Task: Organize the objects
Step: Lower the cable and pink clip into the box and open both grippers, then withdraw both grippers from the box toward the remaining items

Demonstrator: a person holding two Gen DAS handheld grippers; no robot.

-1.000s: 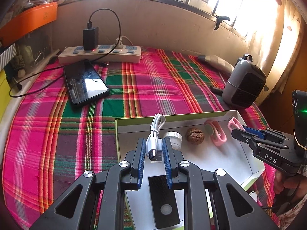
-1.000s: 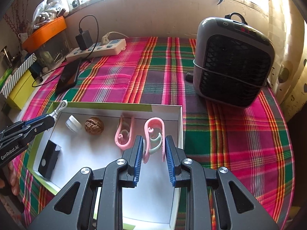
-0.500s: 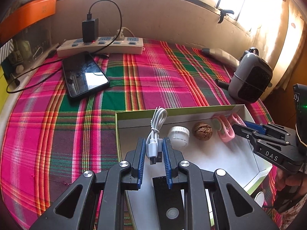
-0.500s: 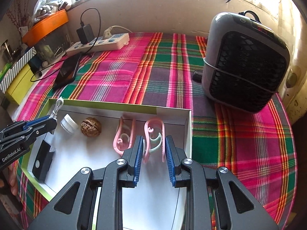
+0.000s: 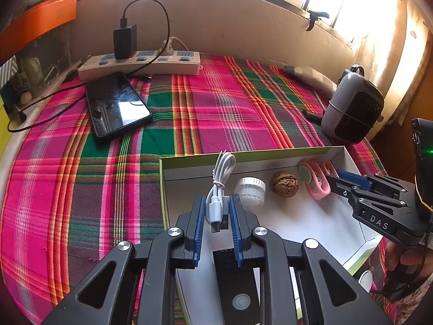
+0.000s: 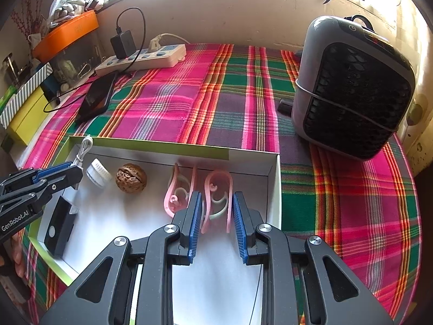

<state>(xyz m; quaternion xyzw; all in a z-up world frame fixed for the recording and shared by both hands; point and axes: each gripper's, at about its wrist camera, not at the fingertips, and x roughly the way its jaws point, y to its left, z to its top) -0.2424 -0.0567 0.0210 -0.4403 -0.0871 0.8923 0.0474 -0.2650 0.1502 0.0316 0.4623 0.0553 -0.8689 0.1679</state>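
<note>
A shallow white box (image 6: 273, 187) sits on a plaid-covered bench (image 6: 216, 103). The left gripper (image 5: 215, 211) has its fingers closed on a coiled white USB cable (image 5: 216, 203) above the box's near left corner. The right gripper (image 6: 216, 208) has its fingers closed on a pink clip (image 6: 216, 189) at the box's right side. Between them in the box lie a white cap (image 6: 98, 172), a walnut (image 6: 131, 177) and a second pink clip (image 6: 176, 192).
</note>
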